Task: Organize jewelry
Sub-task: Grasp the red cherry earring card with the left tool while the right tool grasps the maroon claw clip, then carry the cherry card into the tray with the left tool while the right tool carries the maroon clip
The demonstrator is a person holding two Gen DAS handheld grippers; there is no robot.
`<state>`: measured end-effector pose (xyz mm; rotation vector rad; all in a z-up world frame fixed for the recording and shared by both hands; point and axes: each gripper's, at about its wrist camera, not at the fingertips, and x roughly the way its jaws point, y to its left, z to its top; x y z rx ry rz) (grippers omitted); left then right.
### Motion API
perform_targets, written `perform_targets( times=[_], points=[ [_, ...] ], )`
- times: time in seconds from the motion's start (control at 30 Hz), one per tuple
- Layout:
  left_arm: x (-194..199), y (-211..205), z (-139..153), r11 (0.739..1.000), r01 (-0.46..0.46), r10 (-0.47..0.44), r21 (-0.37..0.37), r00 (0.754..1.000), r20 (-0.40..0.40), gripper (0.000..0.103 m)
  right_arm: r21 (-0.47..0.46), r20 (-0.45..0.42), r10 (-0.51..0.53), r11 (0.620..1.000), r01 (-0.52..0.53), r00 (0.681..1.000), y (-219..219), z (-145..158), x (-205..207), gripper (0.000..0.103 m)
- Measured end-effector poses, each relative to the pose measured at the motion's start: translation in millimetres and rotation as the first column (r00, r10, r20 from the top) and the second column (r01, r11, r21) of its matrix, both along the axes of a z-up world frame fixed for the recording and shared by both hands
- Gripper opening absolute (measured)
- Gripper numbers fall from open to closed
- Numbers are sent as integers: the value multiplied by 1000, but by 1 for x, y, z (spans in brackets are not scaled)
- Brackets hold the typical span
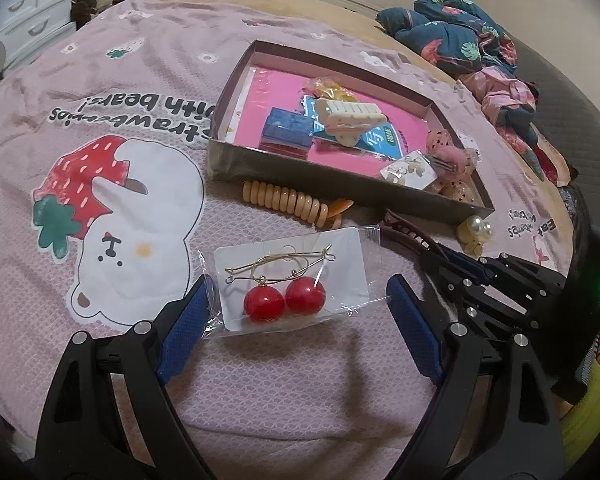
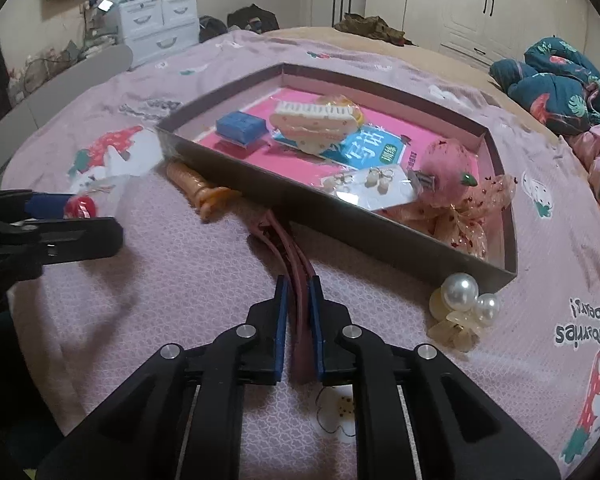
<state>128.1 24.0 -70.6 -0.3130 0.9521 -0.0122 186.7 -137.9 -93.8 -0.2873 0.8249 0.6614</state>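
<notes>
A clear plastic packet holding a white card with two red ball earrings on gold wire hooks [image 1: 290,286] lies flat on the pink quilted bedspread printed with a strawberry bear [image 1: 112,216], between the spread blue-padded fingers of the left gripper [image 1: 296,300], whose jaws stand wide apart, the left pad touching the packet's edge and the right one clear of it. Just beyond the packet, a beige coiled spiral hair tie [image 1: 296,200] rests against the near wall of the shallow dark cardboard box with a pink floor [image 1: 340,174]. The box holds a cream claw hair clip [image 1: 350,118], a small blue box [image 1: 286,130], a carded pair of pale earrings [image 1: 408,170] and a pink fuzzy hair clip [image 2: 446,168]. The right gripper [image 2: 299,292] is clamped on a dark red thin headband [image 2: 290,252], which runs forward to the box's near wall. A pearl and translucent hair clip [image 2: 462,304] sits by the box's near right corner. Open bedspread lies left of the box.
</notes>
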Motion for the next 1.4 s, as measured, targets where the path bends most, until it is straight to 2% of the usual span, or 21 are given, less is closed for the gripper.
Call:
perform_targets(
  times=[0.27,0.53,0.93,1.4],
  points=[
    [4,2,25,1000,6,-6,14,999,46,80,136,8,12,991,-13,1000,-14,45,-5,8],
    [21,4,46,999,5,-8,38,997,79,80,177,43,-33,984,25,999,-25,75,6,8],
    [70,-14,59,997,44,-51,67,994,98,80,185,71,-131,976,116,989,-50,83,40,8],
    [118,-45,30,990,114,-118,79,992,47,80,164,46,-260,954,250,964,-84,66,81,8]
  ],
)
